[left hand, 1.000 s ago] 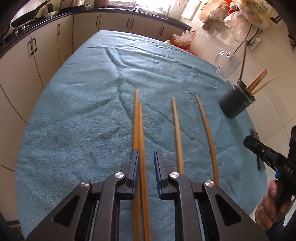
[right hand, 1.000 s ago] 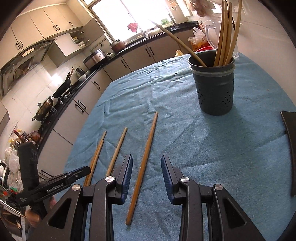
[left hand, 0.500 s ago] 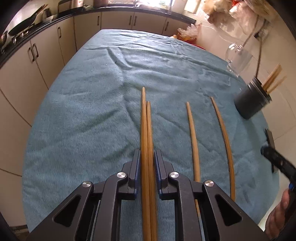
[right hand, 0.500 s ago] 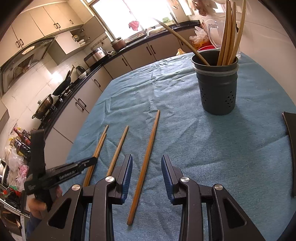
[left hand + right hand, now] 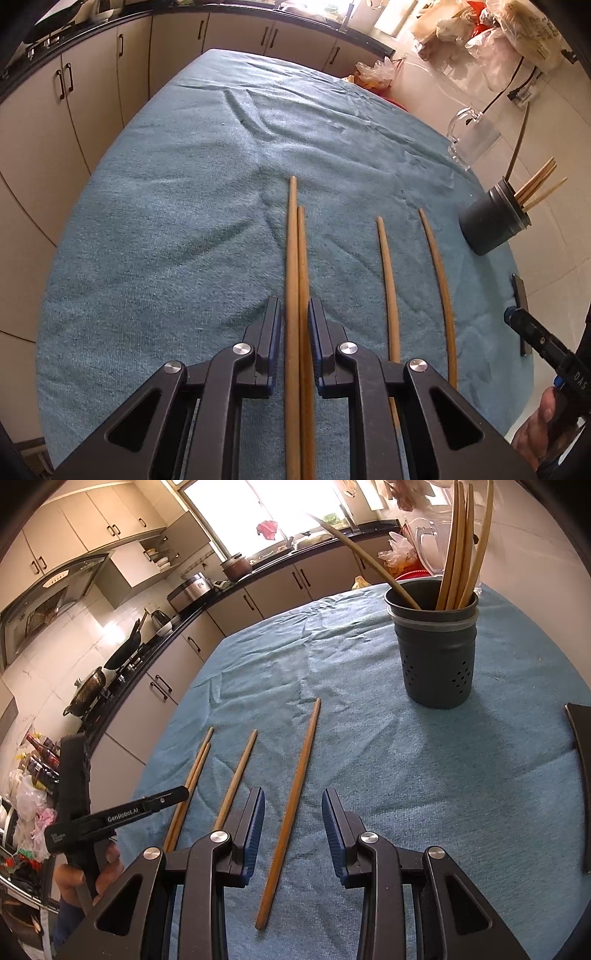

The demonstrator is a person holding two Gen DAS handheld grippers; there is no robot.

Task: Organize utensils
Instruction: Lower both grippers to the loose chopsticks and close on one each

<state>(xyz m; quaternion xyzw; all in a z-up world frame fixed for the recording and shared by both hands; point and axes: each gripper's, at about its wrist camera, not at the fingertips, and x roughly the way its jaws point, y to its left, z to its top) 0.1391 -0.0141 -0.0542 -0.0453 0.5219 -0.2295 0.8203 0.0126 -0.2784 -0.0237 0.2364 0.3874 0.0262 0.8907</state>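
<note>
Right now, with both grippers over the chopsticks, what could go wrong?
1. The left gripper brackets two chopsticks lying at uneven lengths; closing may pinch only one, or they may scissor.
2. The holder already has sticks leaning out; inserting more could hit them.
3. The right gripper straddles a single chopstick off-centre, so it might roll.

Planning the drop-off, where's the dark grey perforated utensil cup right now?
The dark grey perforated utensil cup stands upright on the blue towel, far right in the right wrist view, beyond the loose wooden chopsticks.
</note>
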